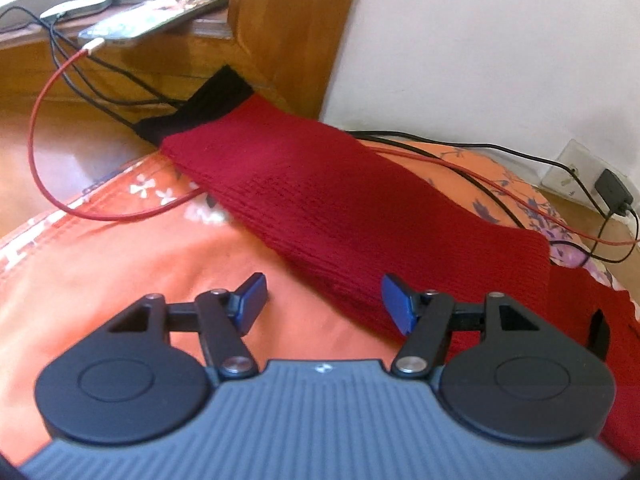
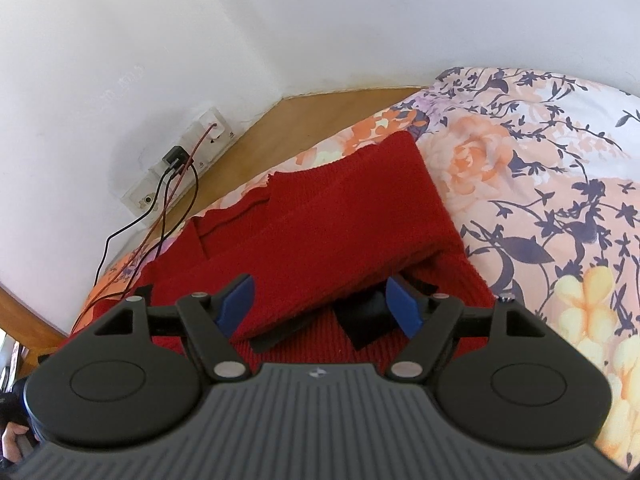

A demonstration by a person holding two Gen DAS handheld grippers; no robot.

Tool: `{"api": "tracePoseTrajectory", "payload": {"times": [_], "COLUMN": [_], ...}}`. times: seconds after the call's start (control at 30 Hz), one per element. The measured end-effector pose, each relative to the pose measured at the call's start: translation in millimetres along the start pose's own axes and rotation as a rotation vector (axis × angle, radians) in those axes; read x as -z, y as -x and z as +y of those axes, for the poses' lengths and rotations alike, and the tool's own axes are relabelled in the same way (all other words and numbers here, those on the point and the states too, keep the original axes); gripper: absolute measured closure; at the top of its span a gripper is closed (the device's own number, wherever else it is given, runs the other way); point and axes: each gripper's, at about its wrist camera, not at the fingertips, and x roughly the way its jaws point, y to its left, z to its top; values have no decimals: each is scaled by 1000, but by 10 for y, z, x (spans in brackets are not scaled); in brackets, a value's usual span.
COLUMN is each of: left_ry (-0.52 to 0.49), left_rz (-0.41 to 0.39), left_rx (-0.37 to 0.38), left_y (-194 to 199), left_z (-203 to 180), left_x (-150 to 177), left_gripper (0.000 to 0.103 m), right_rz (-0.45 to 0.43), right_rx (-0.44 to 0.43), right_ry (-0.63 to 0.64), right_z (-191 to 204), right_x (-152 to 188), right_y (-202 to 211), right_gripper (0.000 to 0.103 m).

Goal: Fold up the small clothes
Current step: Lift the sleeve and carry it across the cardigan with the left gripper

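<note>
A bed with an orange floral sheet (image 1: 132, 248) lies under both tools. On it, a dark red knitted sweater with black cuffs (image 1: 320, 200) has one sleeve stretched ahead of the left tool (image 1: 324, 300), whose blue pads stand wide apart, gripping nothing, above the sleeve's near edge. The right tool (image 2: 318, 304), also wide, hangs over the other sleeve, folded across the body. Bare sheet lies right; a red cable (image 1: 44, 168) trails left.

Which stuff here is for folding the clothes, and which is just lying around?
For the job:
red sweater
left gripper, open
right gripper, open
bed, where the sweater lies

Just lying around:
red cable
black cables
phone
charger at the wall socket
</note>
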Motion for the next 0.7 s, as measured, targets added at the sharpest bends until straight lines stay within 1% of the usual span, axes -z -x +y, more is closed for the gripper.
{"api": "tracePoseTrajectory", "payload": {"times": [0.17, 0.43, 0.7], "left_ry": [28, 100, 65], "left_rz": [-31, -64, -121], "left_rx": [10, 52, 44], "left_y": [-65, -201, -272], "left_z": [60, 153, 59], "left_x": [-46, -157, -159], "left_gripper": [37, 37, 38], "right_rz": [-9, -19, -29], "right_rx": [16, 43, 54], "right_ry": [-17, -28, -16], "right_z": [0, 22, 63], "right_x": [36, 71, 77], "right_y": [16, 16, 44], "right_gripper": [24, 24, 24]}}
